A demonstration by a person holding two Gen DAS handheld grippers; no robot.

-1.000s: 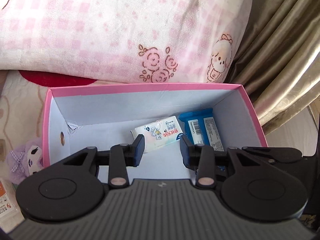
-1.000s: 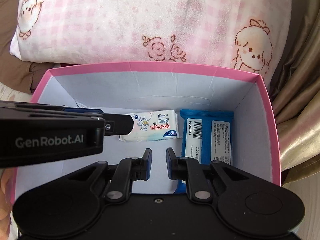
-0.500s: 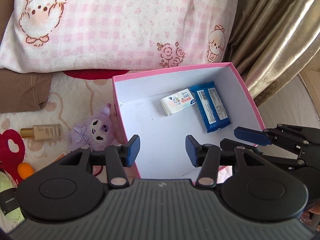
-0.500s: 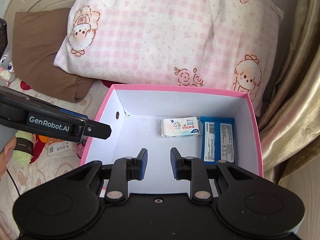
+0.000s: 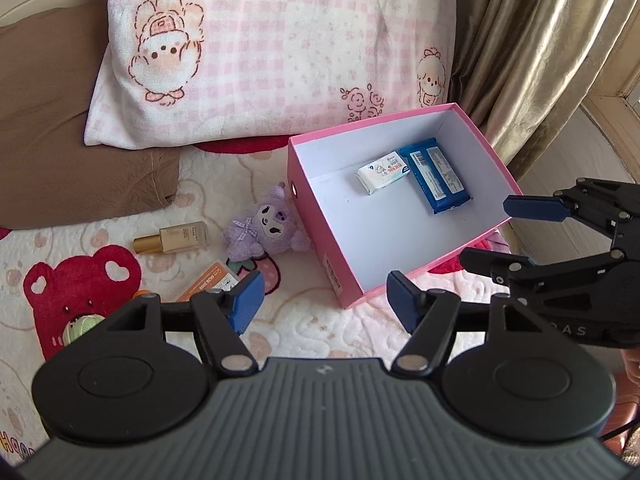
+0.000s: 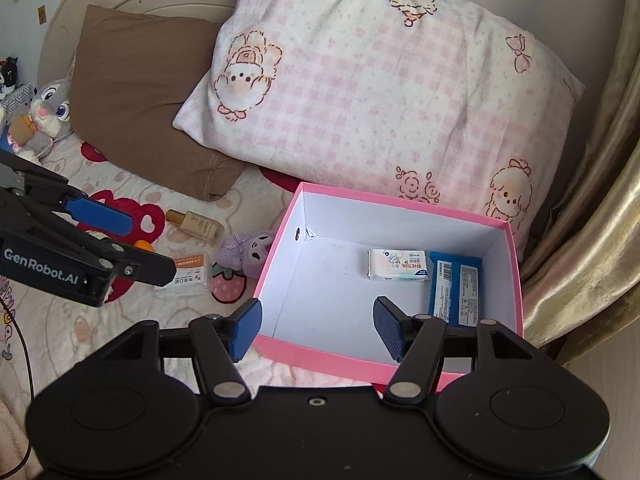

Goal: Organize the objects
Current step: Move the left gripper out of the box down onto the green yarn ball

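A pink box (image 5: pixel 348 280) (image 6: pixel 276 264) with a white inside sits on the bed and holds a white tissue pack (image 5: pixel 383 171) (image 6: pixel 397 265) and a blue packet (image 5: pixel 436 180) (image 6: pixel 456 290). Left of the box lie a purple plush toy (image 5: pixel 264 232) (image 6: pixel 250 252), a gold-capped bottle (image 5: pixel 176 238) (image 6: pixel 196 226), an orange-and-white packet (image 5: pixel 208 280) (image 6: pixel 186 276) and a green yarn ball (image 5: pixel 82 326). My left gripper (image 5: pixel 324 302) hangs above the box's near corner, its jaws opening with nothing between them. My right gripper (image 6: pixel 316 326) hangs over the box's near rim, its jaws also opening and empty.
A pink checked pillow (image 5: pixel 280 52) (image 6: pixel 380 80) and a brown pillow (image 5: pixel 60 140) (image 6: pixel 140 92) lie behind the box. Gold curtains (image 5: pixel 540 60) (image 6: pixel 592 220) hang on the right. A grey rabbit plush (image 6: pixel 46 110) sits far left. The bedspread (image 5: pixel 320 320) has red bear prints.
Both grippers have risen and pulled back out of the box, and their jaws have spread apart. The tissue pack and blue packet stay in the box. The bed's loose items have come into view.
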